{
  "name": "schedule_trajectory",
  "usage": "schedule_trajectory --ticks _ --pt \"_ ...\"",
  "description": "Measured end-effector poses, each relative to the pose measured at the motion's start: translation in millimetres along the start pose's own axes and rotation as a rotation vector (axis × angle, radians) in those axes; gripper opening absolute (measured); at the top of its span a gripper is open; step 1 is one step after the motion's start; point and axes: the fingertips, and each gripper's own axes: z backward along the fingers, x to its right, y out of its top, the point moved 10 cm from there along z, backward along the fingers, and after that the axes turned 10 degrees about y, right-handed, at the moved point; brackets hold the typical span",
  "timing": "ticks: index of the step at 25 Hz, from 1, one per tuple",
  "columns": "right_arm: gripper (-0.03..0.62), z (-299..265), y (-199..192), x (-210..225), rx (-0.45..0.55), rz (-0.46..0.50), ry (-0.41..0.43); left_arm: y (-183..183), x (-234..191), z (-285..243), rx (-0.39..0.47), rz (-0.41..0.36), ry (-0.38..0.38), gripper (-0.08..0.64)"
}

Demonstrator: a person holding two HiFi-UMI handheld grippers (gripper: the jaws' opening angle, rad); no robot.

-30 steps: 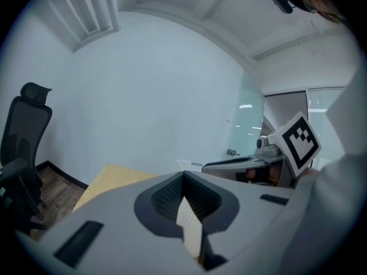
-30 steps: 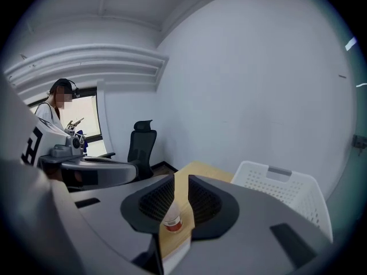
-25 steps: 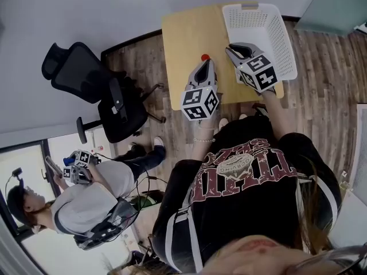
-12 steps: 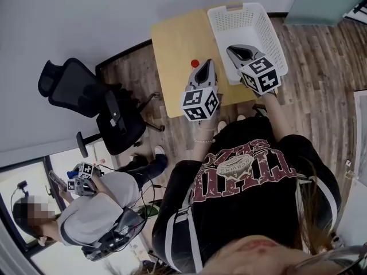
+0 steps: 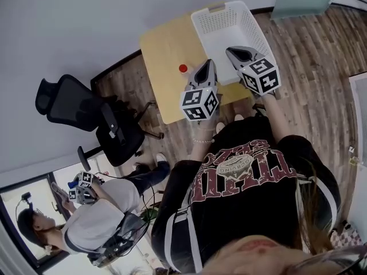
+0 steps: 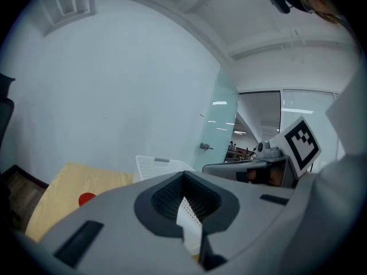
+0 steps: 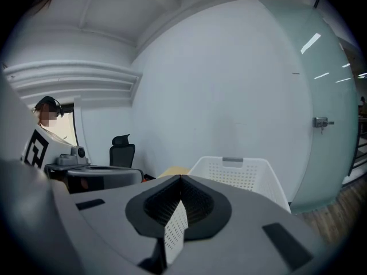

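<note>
My left gripper (image 5: 205, 67) hangs over the near edge of a light wooden table (image 5: 163, 44), jaws shut and nothing between them. A small red-capped item (image 5: 183, 69) stands on the table just left of its tip; in the left gripper view this red cap (image 6: 86, 199) shows low at the left. My right gripper (image 5: 234, 52) is over the near rim of a white perforated basket (image 5: 221, 22), also shut and holding nothing. The right gripper view looks straight at the basket (image 7: 241, 171) past the closed jaws (image 7: 179, 179).
A black office chair (image 5: 74, 102) stands on the wood floor left of the table. Another person (image 5: 92, 211) with grippers stands behind, at the lower left. A white wall runs behind the table and a frosted glass door (image 7: 327, 125) is at the right.
Both grippers have swung to the right. The red-capped item has slipped from ahead of the left gripper to its left, and the right gripper now faces the basket instead of that item.
</note>
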Motion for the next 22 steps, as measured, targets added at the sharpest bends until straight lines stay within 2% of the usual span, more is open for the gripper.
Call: schedule_trajectory --ticks 9,22 --pt "0.018 25 -9 4 -0.009 -0.004 -0.039 -4 21 -5 -0.023 -0.017 -0.052 0.046" --pt "0.018 19 -9 0 -0.049 -0.012 -0.037 0 14 -3 -0.032 -0.015 -0.051 0.046"
